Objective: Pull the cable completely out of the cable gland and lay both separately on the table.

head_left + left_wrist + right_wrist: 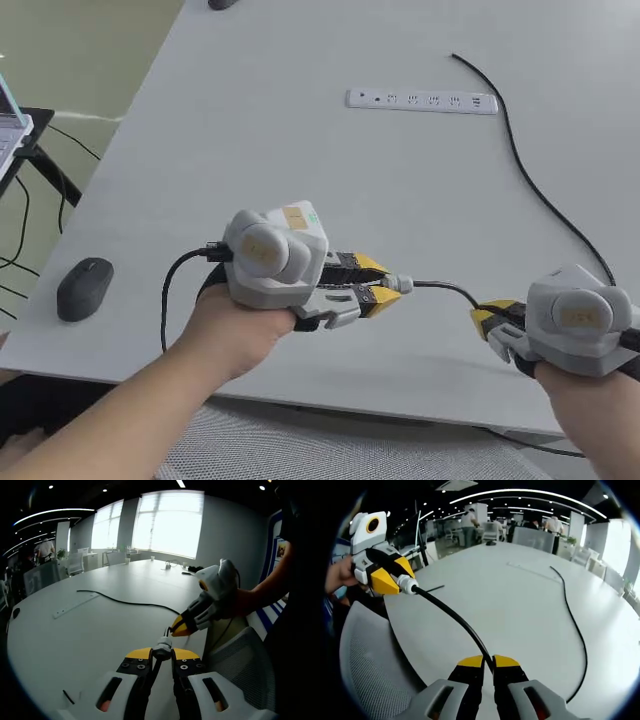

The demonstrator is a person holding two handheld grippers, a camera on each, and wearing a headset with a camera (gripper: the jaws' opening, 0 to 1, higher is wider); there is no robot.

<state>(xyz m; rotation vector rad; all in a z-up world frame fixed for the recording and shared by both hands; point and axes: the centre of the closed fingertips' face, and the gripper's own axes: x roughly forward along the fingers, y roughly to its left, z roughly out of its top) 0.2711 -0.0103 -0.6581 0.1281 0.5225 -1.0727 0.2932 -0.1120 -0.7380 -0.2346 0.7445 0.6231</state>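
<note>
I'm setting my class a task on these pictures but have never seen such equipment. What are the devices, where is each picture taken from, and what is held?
A person is holding two two-jaw grippers. One picture comes from a headset camera looking down; the other two from cameras riding on the grippers. The left gripper is shut on a cable gland, the right gripper on the black cable leaving it. On the pale table lie a power strip and a mouse.
</note>
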